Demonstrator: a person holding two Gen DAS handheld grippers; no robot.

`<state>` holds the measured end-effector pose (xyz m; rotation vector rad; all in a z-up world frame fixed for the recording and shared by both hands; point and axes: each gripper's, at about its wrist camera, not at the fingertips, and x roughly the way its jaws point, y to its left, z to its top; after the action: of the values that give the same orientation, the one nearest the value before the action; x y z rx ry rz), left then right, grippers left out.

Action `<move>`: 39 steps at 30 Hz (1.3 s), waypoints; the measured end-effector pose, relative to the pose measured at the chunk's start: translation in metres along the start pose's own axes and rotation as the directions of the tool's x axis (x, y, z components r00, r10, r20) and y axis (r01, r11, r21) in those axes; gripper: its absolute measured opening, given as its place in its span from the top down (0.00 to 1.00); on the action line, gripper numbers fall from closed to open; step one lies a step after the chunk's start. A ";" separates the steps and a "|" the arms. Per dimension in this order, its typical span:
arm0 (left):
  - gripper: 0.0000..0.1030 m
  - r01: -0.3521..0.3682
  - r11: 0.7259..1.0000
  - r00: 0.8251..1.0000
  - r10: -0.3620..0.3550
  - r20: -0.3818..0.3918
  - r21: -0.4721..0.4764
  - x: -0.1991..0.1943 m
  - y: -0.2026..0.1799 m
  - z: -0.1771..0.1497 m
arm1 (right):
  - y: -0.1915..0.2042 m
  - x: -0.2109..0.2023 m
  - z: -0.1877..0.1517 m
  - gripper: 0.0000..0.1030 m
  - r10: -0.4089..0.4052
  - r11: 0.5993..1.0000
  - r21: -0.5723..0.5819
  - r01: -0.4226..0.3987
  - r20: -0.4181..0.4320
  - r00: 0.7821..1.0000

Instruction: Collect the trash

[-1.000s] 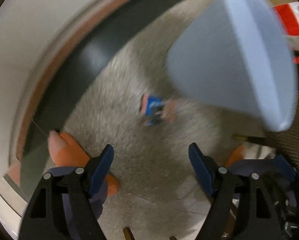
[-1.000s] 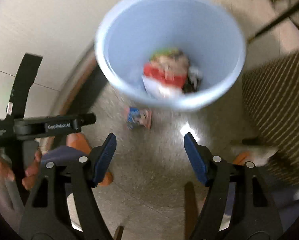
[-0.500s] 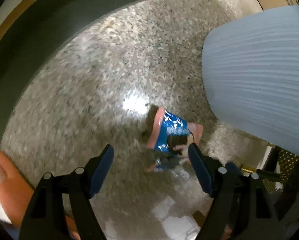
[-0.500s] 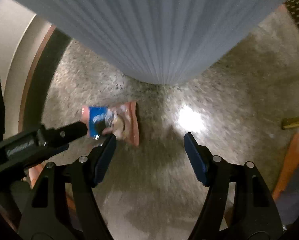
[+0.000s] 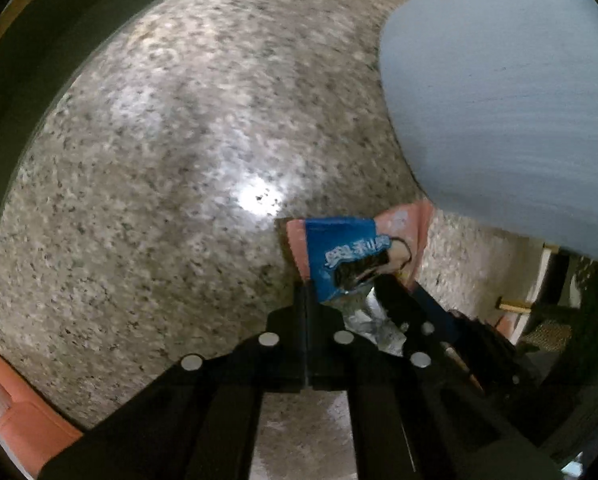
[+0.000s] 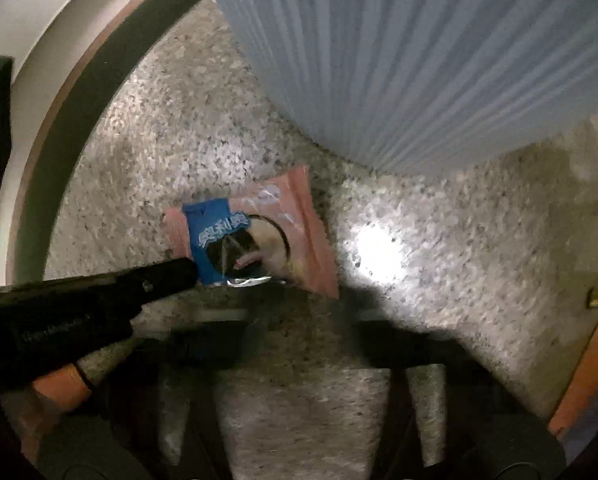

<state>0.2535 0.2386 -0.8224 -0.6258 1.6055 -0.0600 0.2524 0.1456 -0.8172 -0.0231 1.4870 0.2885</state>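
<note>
A pink and blue snack wrapper (image 5: 339,240) (image 6: 303,216) lies on the speckled stone floor, just in front of a pale blue ribbed trash bin (image 5: 499,100) (image 6: 419,60). My left gripper (image 5: 305,286) (image 6: 189,270) points down at it, and its jaws are closing, pinched together on the wrapper's blue lower corner. My right gripper (image 5: 385,282) (image 6: 299,300) comes in from the other side. Its jaws are closing too, blurred in its own view, with the wrapper's torn silver edge between them.
The bin stands close behind the wrapper. A dark baseboard (image 6: 51,160) and white wall (image 6: 39,40) curve along the left. Orange parts of the person show at the frame edges (image 5: 19,420) (image 6: 579,380). Bright glare sits on the floor (image 6: 375,256).
Both grippers dropped from above the bin's rim down to the floor beside it. Their jaws went from wide open to closed at the wrapper.
</note>
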 end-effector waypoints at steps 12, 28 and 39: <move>1.00 0.037 0.999 0.999 -0.037 0.027 -0.027 -0.038 -0.023 -0.017 | -0.022 -0.048 -0.003 0.96 0.053 0.999 0.002 -0.053 -0.047 0.997; 1.00 -0.019 0.992 0.988 0.038 0.151 -0.123 -0.185 -0.032 -0.082 | 0.028 -0.218 -0.021 0.96 0.050 0.953 -0.296 -0.056 -0.028 0.998; 0.99 -0.185 0.970 0.914 0.110 0.391 0.159 -0.288 -0.207 -0.029 | -0.045 -0.353 0.052 0.96 0.093 0.987 -0.149 -0.057 0.249 0.964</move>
<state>0.3003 0.1758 -0.4751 -0.3370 1.2462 0.0183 0.2928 0.0500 -0.4727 -0.0410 1.2109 0.4418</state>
